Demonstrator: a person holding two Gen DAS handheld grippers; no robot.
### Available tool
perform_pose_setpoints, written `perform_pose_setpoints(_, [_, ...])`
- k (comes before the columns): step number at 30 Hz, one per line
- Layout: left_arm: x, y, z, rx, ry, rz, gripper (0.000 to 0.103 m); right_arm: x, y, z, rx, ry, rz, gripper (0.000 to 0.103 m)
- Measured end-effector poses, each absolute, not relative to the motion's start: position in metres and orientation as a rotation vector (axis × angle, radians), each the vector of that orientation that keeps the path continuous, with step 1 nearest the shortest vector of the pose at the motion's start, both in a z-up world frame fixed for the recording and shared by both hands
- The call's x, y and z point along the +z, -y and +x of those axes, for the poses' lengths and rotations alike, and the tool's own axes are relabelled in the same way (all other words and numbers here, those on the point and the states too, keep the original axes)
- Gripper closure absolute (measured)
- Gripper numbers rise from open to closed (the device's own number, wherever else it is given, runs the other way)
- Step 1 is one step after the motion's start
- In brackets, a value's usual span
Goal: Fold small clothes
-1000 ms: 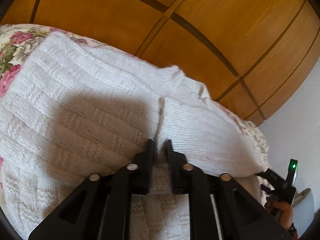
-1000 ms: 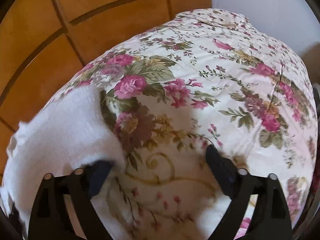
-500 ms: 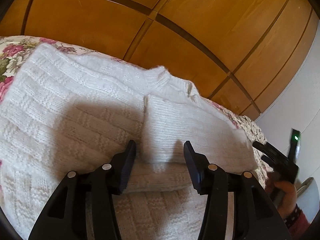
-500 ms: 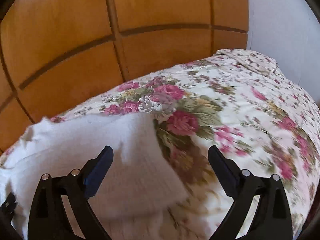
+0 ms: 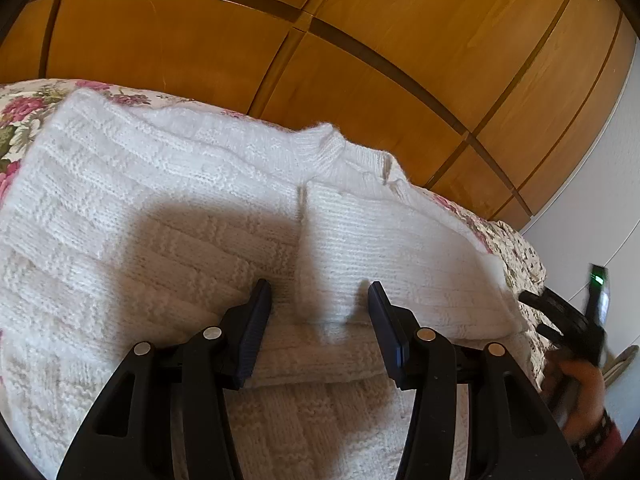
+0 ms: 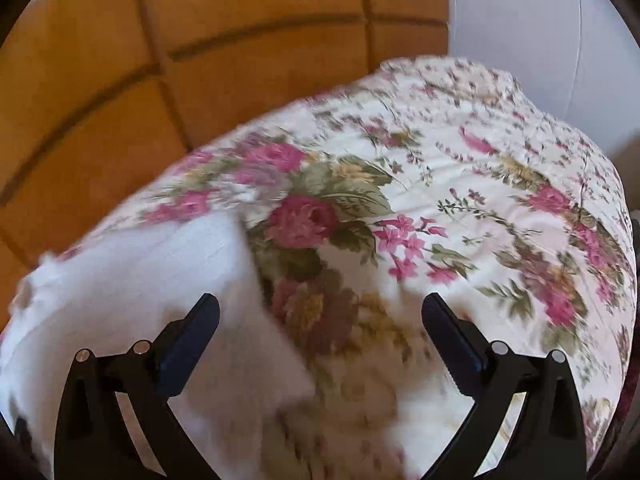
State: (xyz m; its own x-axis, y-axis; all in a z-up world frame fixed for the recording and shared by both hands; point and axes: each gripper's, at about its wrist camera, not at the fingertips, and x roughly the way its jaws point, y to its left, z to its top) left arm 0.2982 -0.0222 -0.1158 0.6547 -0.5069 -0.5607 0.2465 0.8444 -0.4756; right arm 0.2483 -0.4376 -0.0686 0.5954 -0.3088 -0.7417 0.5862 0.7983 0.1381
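Observation:
A white knitted sweater (image 5: pixel 140 220) lies flat on the floral bedspread (image 6: pixel 460 184). One sleeve (image 5: pixel 384 248) is folded across its body. My left gripper (image 5: pixel 318 312) is open and empty, its fingers on either side of the sleeve's cuff end. My right gripper (image 6: pixel 320 336) is open and empty above the bedspread, with the sweater's edge (image 6: pixel 132 280) under its left finger. The right gripper (image 5: pixel 568 320) also shows at the right edge of the left wrist view, held in a hand.
A wooden panelled wall (image 5: pixel 320 40) stands just behind the bed. A white wall (image 6: pixel 520 32) lies to the right. The bedspread stretches to the right of the sweater.
My left gripper has opened, let go of the sleeve and drawn back a little. My right gripper has stayed open and swung over the sweater's edge.

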Motion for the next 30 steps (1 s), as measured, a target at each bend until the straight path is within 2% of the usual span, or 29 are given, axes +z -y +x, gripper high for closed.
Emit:
perform_pose_setpoints(2, [-0.116,0.023,0.298,-0.44,-0.743,-0.375,0.052,-0.068,0.425,0.235,-0.483,-0.775,0.354,0.002])
perform_pose_setpoints(6, [-0.113,0.026,0.297,-0.423,-0.75,-0.347,0.052,-0.093,0.418,0.238,-0.54,-0.896,0.292,0.002])
perform_pose_setpoints(10, [-0.106,0.032,0.289,-0.377,-0.758,-0.282,0.052,-0.096,0.41,0.242,-0.568,-0.9,0.239,0.002])
perform_pose_setpoints(13, [-0.1,0.037,0.272,-0.341,-0.757,-0.207,0.036,-0.095,0.411,0.241,-0.577,-0.884,0.223,0.002])
perform_pose_setpoints(15, [-0.096,0.036,0.253,-0.302,-0.734,-0.168,0.017,-0.092,0.411,0.235,-0.582,-0.85,0.231,0.002])
perform_pose_setpoints(16, [-0.095,0.034,0.247,-0.281,-0.729,-0.158,0.015,-0.089,0.411,0.231,-0.586,-0.83,0.23,0.002])
perform_pose_setpoints(24, [-0.104,-0.012,0.21,-0.184,-0.756,-0.302,0.015,-0.067,0.392,0.199,-0.534,-0.764,0.244,0.002])
perform_pose_setpoints(30, [-0.102,-0.018,0.185,-0.189,-0.756,-0.279,0.014,-0.052,0.367,0.166,-0.446,-0.74,0.173,0.004])
